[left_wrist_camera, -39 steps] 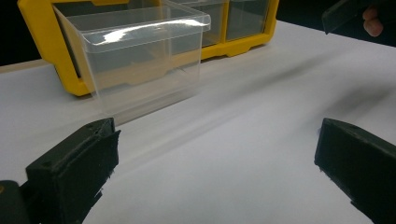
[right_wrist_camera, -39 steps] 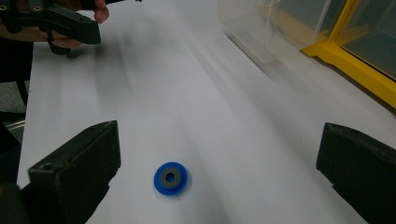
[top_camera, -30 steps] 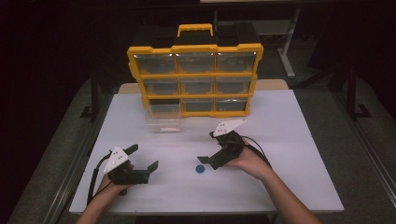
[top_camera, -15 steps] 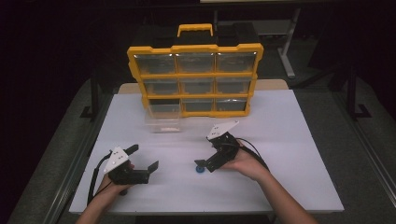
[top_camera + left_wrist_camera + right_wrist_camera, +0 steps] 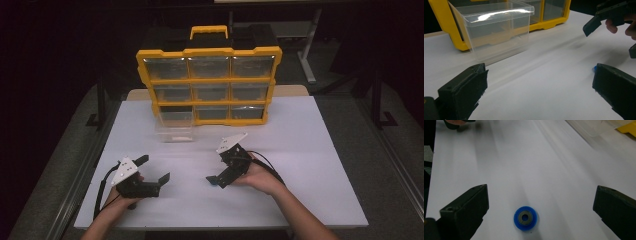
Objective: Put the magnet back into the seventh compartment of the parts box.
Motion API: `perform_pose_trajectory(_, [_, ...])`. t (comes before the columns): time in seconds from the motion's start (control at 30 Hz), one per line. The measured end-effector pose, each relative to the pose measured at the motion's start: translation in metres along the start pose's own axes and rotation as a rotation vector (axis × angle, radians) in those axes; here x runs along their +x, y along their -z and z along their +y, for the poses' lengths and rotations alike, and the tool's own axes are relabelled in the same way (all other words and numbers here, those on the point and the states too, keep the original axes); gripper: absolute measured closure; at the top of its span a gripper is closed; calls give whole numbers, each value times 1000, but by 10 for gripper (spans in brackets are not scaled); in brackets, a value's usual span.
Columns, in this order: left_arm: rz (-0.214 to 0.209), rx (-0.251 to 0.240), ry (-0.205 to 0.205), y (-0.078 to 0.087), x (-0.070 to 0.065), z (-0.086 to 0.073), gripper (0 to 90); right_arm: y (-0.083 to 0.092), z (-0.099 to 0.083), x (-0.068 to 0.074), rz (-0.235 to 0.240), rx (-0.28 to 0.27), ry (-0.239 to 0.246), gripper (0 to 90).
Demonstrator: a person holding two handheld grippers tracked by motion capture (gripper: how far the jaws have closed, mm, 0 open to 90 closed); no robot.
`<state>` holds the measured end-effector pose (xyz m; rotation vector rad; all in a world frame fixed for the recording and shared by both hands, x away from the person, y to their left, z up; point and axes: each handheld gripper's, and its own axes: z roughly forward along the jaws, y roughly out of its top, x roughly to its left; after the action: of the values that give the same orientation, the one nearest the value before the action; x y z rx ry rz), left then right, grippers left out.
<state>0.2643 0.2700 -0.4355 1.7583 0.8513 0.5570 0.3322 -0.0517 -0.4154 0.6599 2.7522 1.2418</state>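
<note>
Table: flat, matte white top, rectangular.

Ring: small, round, blue disc with a grey centre and a dark hole. Lies flat on the table, toward its near edge and about midway along it, between the two black jaws of the right gripper, touching neither. In the left gripper view it peeks out as a blue speck beside one jaw.

Right gripper: jaws spread wide, grasping nothing, tilted down over the ring. Blocky black pads, grey three-cornered plate on top.

Left gripper: near the table's near-left corner, jaws spread wide, empty; well apart from the ring.

Drawer: clear plastic, box-shaped, thin-walled, glossy. Stands on the table just before the organiser.

Organiser: yellow plastic frame with handle, three rows of three clear drawers; bottom-left slot open. Stands upright at the table's far edge.
</note>
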Motion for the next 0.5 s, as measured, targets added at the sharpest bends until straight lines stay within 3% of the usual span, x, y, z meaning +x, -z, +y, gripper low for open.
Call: perform_pose_trajectory(0.5, [-3, -2, 0, -1, -1, 0, 0, -13, -4, 3, 3, 76, 55, 32])
